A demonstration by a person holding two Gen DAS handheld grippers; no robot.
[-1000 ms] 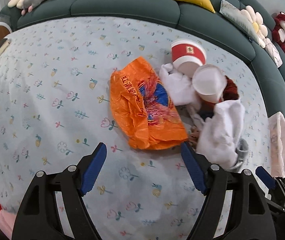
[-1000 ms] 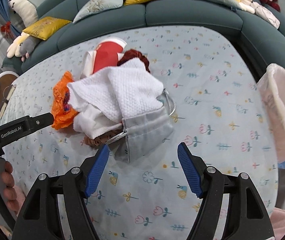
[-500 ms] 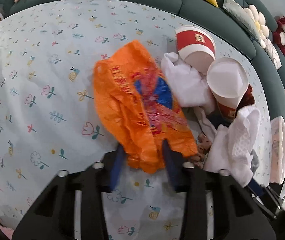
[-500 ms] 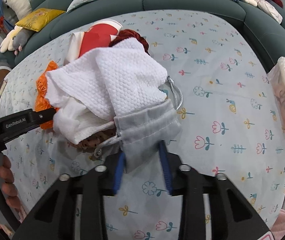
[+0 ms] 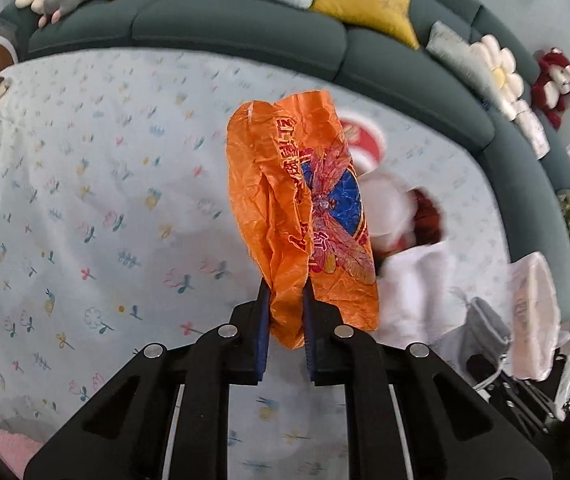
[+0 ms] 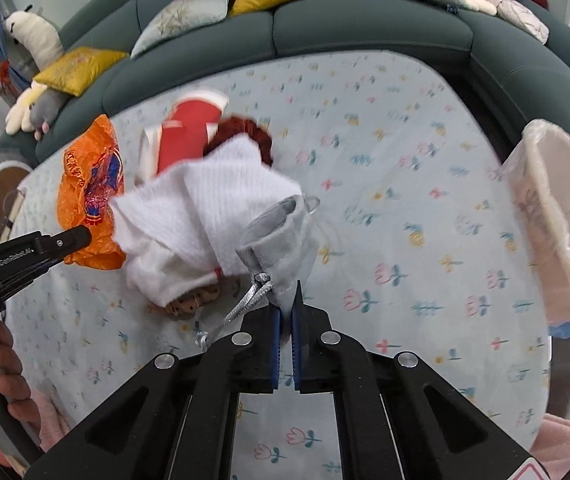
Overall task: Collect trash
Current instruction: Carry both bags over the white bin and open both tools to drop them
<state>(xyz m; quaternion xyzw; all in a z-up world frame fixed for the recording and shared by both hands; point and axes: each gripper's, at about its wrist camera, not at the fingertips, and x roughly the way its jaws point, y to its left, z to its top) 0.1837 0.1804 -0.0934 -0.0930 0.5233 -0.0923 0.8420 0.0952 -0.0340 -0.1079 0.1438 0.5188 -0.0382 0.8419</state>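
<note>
Both sets of jaws stood wide a second ago and have just been closing. Left gripper [image 5: 285, 312] now pinches the lower edge of the orange plastic bag [image 5: 301, 208], which has come up off the table [image 5: 85, 208] and hangs crumpled, blue and red insect print showing. Right gripper [image 6: 286, 312] jaws pressed nearly together on a corner of the grey drawstring pouch [image 6: 281, 236], lifted, cord dangling. White cloth [image 6: 205, 216], red paper cup [image 6: 185, 136] and dark red item remain in the pile, blurred
</note>
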